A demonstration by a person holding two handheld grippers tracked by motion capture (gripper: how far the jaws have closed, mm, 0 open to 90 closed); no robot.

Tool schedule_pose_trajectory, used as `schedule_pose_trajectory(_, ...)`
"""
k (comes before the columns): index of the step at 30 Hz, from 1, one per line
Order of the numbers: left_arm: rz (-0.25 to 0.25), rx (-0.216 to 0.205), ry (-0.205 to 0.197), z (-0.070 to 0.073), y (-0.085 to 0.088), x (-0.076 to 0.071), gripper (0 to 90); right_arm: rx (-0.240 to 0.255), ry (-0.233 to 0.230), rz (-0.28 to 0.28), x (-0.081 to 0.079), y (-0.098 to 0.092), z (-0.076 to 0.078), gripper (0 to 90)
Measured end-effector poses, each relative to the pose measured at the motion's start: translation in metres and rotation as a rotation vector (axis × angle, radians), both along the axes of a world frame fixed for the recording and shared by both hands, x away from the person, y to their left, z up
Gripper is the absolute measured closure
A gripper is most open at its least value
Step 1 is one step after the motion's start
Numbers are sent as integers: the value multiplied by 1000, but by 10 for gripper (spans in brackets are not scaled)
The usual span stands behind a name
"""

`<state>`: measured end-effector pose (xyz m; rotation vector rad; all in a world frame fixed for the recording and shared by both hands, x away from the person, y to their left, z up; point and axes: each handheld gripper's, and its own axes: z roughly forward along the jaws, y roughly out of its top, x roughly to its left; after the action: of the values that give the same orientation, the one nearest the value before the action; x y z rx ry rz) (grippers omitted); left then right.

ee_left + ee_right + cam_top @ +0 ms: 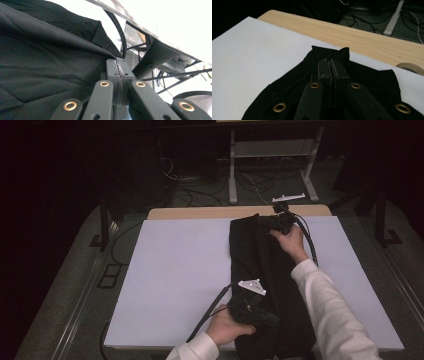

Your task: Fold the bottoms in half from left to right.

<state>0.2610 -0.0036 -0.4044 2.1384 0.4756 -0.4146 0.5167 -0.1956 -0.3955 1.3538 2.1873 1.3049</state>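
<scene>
Left tongs (270, 320): clenched on a fold of the black cloth (265, 270) at its near end, jaws pressed together with fabric pinched between them.
Right tongs (262, 221): clenched on the cloth's far corner, near the wooden edge (372, 37).
Black cloth: lay stretched between the two tongs on the white worktop (175, 270), in a long strip.

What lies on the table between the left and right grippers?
In the high view, the folded black garment spans the stretch from the left gripper to the right gripper.
</scene>
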Motion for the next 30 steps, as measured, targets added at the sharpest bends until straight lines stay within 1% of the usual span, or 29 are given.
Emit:
schedule_pose_trajectory(2,3,3,8,-2,-9,0,893,-1,11,3,2,-5,-4,865)
schedule_pose_trajectory(3,3,3,8,-2,-9,0,893,-1,11,3,2,-5,-4,865)
schedule_pose_trajectory(8,10,1,13,-5,-21,2,893,-2,11,7,4,-17,-7,865)
schedule_pose_trajectory(11,14,4,18,-6,-26,3,893,-5,13,5,5,-23,-8,865)
schedule_pose_trajectory(18,15,4,15,-5,-35,4,893,-9,15,13,4,-31,-7,865)
schedule_pose_trajectory(19,14,8,14,-6,-37,4,893,-22,13,18,3,-32,-6,865)
schedule_pose_trajectory(22,8,18,23,-8,-43,4,893,-27,12,20,1,-35,-5,865)
schedule_pose_trajectory(30,4,18,43,-13,-62,6,893,-37,11,17,2,-43,-5,865)
